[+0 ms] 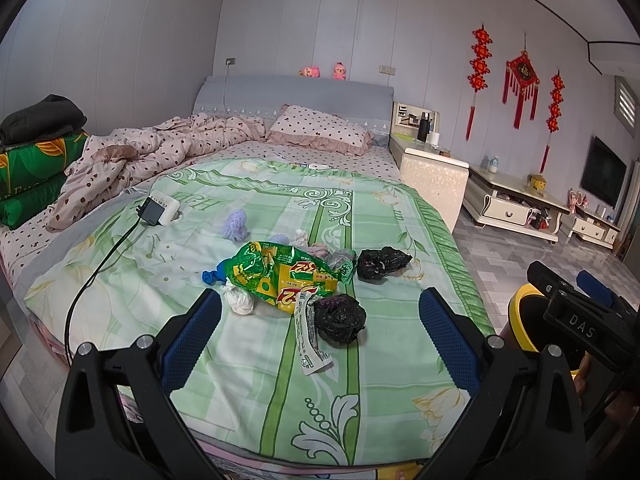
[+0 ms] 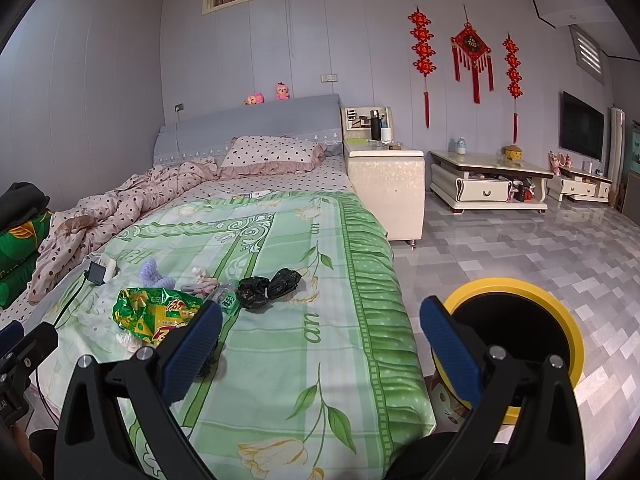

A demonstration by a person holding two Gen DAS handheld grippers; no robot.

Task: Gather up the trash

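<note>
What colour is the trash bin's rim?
Yellow, around a black inside; the trash bin shows best in the right wrist view.

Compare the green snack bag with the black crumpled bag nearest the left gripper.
The green snack bag is bright, printed and spread wide; the black crumpled bag is plain, dark and balled up. The snack bag is clearly larger. Both lie on the green bedspread, touching neither gripper.

White raised letters "DAS" stand on the black body of the right gripper [image 1: 576, 304], seen at the right edge of the left wrist view. The green bedspread [image 2: 320, 360] carries woven letters "an" near its right edge, once by the near end and again farther up. The green snack bag [image 1: 280, 276] bears red-and-white characters, too crumpled to read. The red wall hanging [image 2: 471, 46] shows one gold character, too small to read.
</note>
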